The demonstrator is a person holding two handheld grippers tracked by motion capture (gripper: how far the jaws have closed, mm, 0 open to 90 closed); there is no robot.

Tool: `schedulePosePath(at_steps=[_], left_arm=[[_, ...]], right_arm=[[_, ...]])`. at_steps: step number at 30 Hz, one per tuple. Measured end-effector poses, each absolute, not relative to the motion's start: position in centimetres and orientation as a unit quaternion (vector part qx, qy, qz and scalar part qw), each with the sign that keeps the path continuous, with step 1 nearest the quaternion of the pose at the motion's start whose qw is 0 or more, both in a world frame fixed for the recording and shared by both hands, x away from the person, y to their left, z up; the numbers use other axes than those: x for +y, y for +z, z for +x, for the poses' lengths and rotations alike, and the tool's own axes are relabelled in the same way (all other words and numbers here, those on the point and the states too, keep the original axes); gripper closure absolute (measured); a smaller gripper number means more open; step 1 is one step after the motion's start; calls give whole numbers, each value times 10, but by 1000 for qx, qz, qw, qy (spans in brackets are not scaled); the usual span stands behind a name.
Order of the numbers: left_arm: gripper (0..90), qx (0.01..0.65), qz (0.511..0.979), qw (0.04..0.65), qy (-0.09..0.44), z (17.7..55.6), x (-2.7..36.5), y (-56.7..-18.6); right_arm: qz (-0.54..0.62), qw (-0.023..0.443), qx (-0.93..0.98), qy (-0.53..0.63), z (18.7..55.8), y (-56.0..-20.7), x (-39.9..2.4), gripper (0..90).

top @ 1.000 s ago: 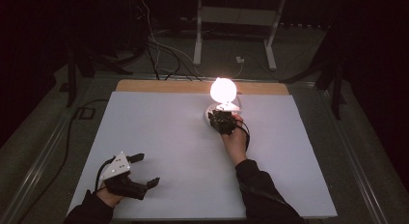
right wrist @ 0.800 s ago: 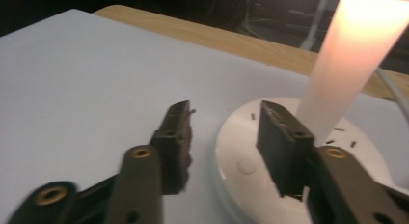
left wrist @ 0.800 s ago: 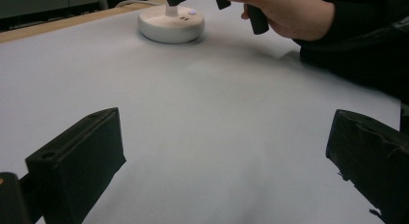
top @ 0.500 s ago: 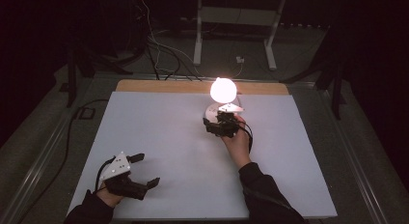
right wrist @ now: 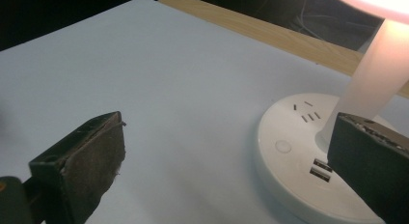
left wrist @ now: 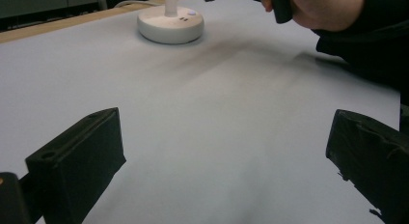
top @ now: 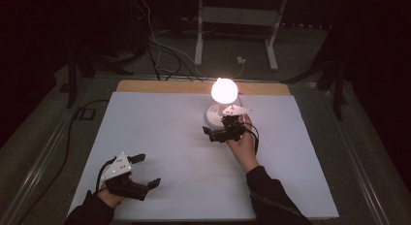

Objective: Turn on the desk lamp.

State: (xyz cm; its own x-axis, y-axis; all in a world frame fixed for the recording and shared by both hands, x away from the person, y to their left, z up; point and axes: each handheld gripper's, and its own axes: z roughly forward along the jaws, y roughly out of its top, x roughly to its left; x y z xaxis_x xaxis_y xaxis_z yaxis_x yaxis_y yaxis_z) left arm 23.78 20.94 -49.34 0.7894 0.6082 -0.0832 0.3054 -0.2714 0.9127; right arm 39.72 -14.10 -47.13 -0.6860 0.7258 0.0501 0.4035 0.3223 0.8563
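A white table lamp stands at the table's far middle, its round globe [top: 224, 90] lit above a flat round base [top: 213, 117]. My right gripper [top: 216, 125] hovers just in front of that base, open; its jaws have just been opening, with nothing between them. In the right gripper view the gripper [right wrist: 226, 156] frames bare table, and the base [right wrist: 294, 161], with a round button [right wrist: 283, 146] and USB ports [right wrist: 320, 168], lies by the right jaw. My left gripper [top: 145, 170] rests open at the front left, also nothing in it [left wrist: 226, 151].
The white table top [top: 160, 123] ends in a wooden strip [top: 160, 86] at the far edge. Cables [top: 155, 50] and a stand's legs [top: 198, 36] lie on the dark floor behind. The right hand [left wrist: 328, 9] shows beside the lamp base [left wrist: 170, 26].
My right gripper has drawn back a little from the lamp base toward the person and its jaws have spread apart. The lamp stays lit. The left gripper has not moved.
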Motion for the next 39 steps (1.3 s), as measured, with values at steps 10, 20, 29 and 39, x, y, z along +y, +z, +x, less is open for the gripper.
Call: schedulePosePath(at_steps=[10, 20, 29, 39], left_arm=[[4, 291, 786, 527, 144, 238, 209, -494], [4, 291, 786, 526, 144, 238, 208, -494], [4, 288, 788, 525, 144, 238, 207, -494], [4, 288, 788, 525, 143, 238, 207, -494]], right_arm=[[322, 176, 798, 478, 376, -459, -155, 0], [317, 180, 793, 488, 355, -452, -175, 0], [312, 183, 798, 481, 335, -454, -196, 0], [324, 184, 800, 471, 309, -463, -228, 0]])
